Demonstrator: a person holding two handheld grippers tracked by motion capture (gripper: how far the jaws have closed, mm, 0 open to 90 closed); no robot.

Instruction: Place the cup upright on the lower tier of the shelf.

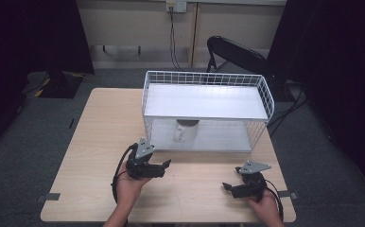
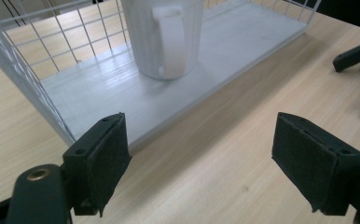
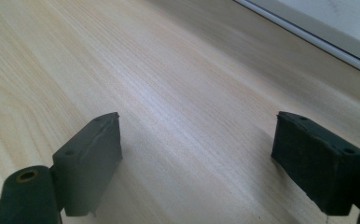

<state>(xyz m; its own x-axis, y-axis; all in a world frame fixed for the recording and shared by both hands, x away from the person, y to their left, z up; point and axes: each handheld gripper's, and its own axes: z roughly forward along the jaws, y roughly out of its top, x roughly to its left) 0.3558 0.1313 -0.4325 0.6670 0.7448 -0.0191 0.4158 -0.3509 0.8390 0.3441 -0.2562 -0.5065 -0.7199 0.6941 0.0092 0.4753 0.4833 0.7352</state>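
Low over the table, both claws, left point(image 1: 167, 163) and right point(image 1: 226, 187), gape wide, empty.

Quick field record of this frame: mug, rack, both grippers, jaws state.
mug: white mug, upright on the lower shelf of the rack, handle toward the person
rack: white wire rack at the far middle of the table, top shelf bare
left gripper: left gripper in front of the rack, pointed toward the mug, jaws open, nothing between them
right gripper: right gripper low over the table near the right front, jaws open, nothing held
contact: neither gripper touches the mug
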